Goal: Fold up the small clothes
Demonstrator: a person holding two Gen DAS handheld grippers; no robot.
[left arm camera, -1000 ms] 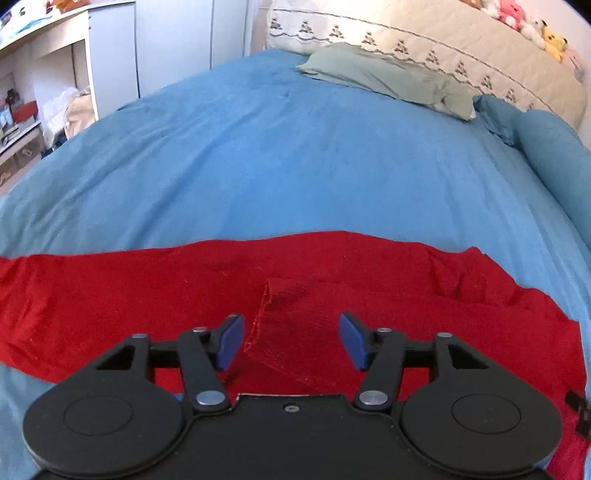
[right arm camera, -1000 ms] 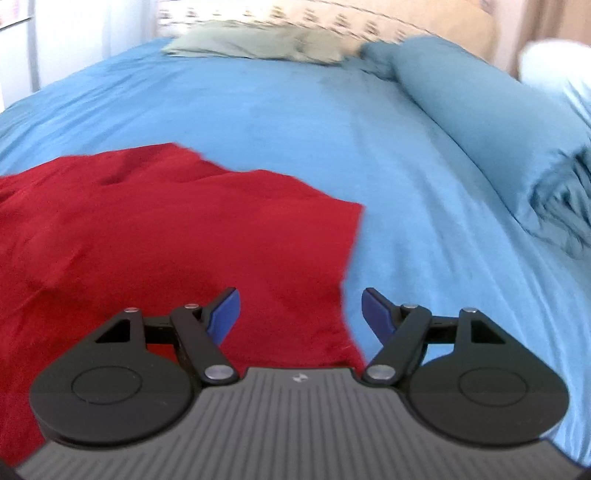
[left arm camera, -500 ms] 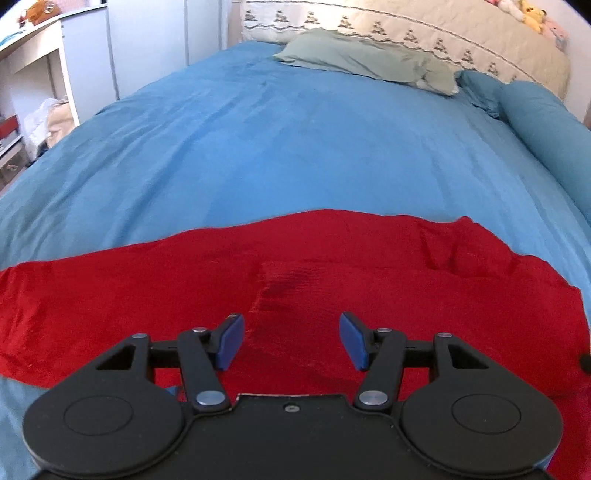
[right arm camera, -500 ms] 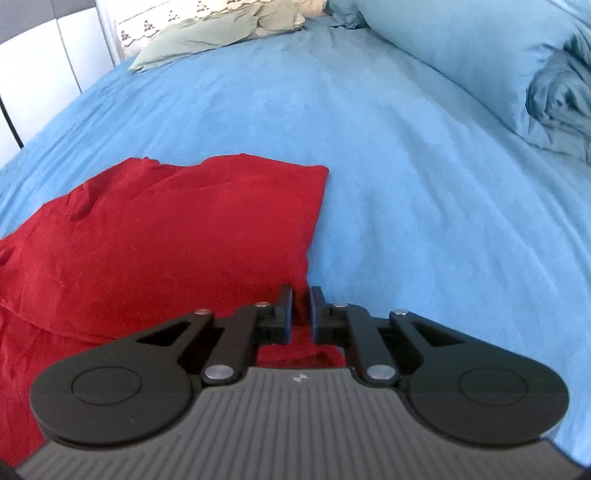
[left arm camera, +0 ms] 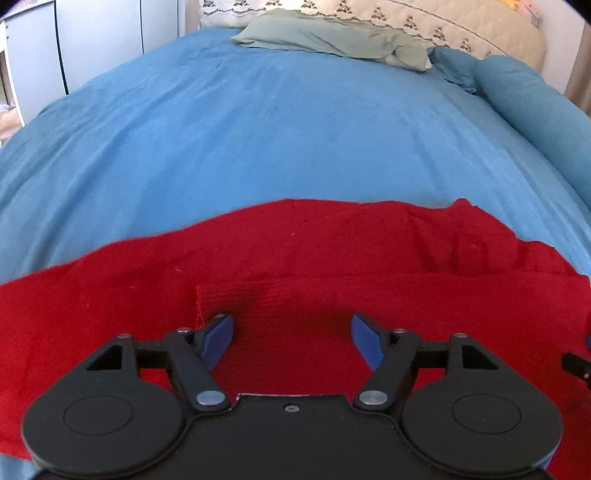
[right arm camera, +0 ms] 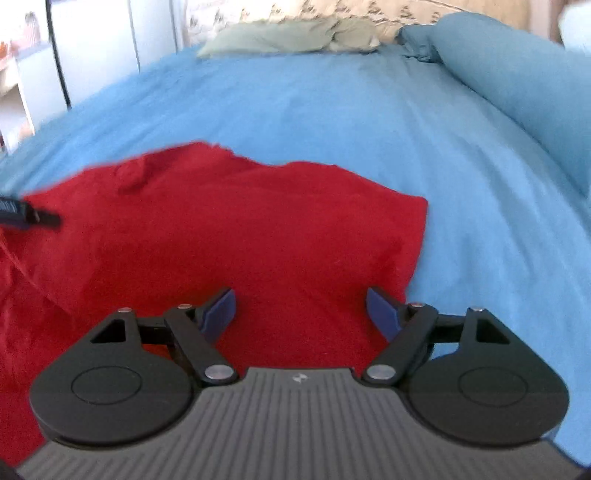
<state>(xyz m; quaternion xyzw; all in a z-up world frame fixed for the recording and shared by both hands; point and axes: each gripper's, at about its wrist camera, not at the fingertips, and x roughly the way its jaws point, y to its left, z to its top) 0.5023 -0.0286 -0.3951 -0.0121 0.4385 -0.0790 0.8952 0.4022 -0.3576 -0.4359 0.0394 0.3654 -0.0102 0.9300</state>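
Left jaws: the left gripper (left arm camera: 291,334) stands with its jaws wide and has just been opening further; nothing is pinched, and red cloth shows in the gap beneath the blue pads (left arm camera: 218,338).
Cloth under left jaws: a folded-over flap of the red knit garment (left arm camera: 295,251) lies directly below and between the jaws, its stitched edge running just beside the left pad.
Right jaws: the right gripper (right arm camera: 301,308) has its jaws spread wide, having just sprung open; the blue pads (right arm camera: 382,308) press on nothing.
Cloth under right jaws: red fabric lies between and below the jaws; the garment's right edge passes just beside the right pad.
Garment beyond the jaws: it spreads flat across the bed ahead of both grippers, with rumples ahead and right of the left jaws and a small bump far ahead-left of the right jaws.
Other gripper in view: a dark tip of one gripper shows at the edge of each wrist view, over the red cloth.
Bed: the blue cotton bedspread (left arm camera: 258,140) stretches well beyond the garment.
Far end: a sage-green pillow (left arm camera: 332,37) rests against a cream embroidered headboard cushion (left arm camera: 461,26).
Right of the jaws: a rolled blue duvet (right arm camera: 524,85) lies along the bed's far right side.
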